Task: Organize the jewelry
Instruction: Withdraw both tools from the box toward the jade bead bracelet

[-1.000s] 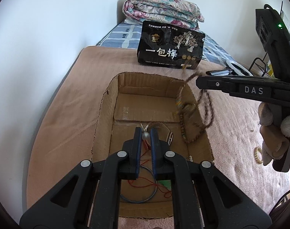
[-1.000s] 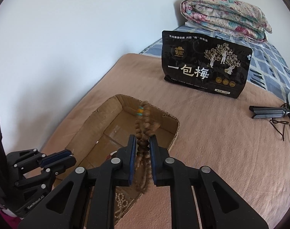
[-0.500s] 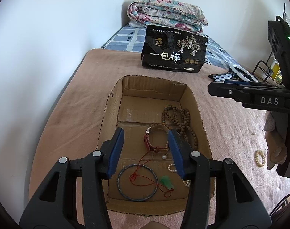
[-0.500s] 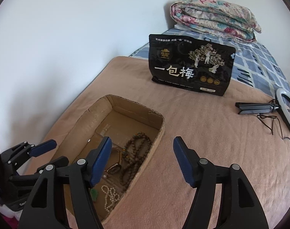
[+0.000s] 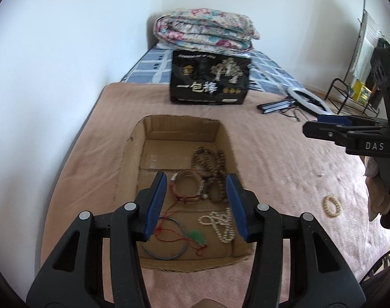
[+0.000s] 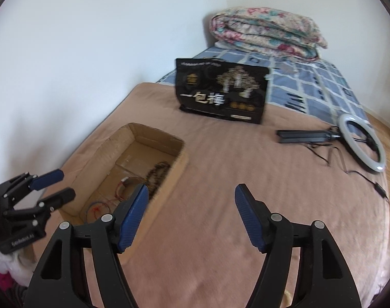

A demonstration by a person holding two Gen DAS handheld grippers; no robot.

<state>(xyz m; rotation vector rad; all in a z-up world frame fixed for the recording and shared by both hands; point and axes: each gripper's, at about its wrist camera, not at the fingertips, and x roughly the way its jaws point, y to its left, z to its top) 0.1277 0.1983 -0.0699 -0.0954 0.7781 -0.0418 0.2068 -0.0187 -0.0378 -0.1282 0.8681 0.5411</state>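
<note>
Your left gripper (image 5: 196, 197) hangs with fingers spread and empty above the box (image 5: 133, 159), where the watch (image 5: 188, 187), brown beads (image 5: 212, 161), pearls (image 5: 220, 224) and bangle (image 5: 165, 243) lie, while your right gripper (image 6: 191, 215), also wide apart, hovers over the blanket (image 6: 246, 166), and a bracelet (image 5: 331, 205) lies outside the box.

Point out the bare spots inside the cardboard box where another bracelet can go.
In the cardboard box, the floor is bare along the far wall and down the left side. The right and near parts are crowded: brown bead strand, watch, pearl strand, blue bangle.
</note>
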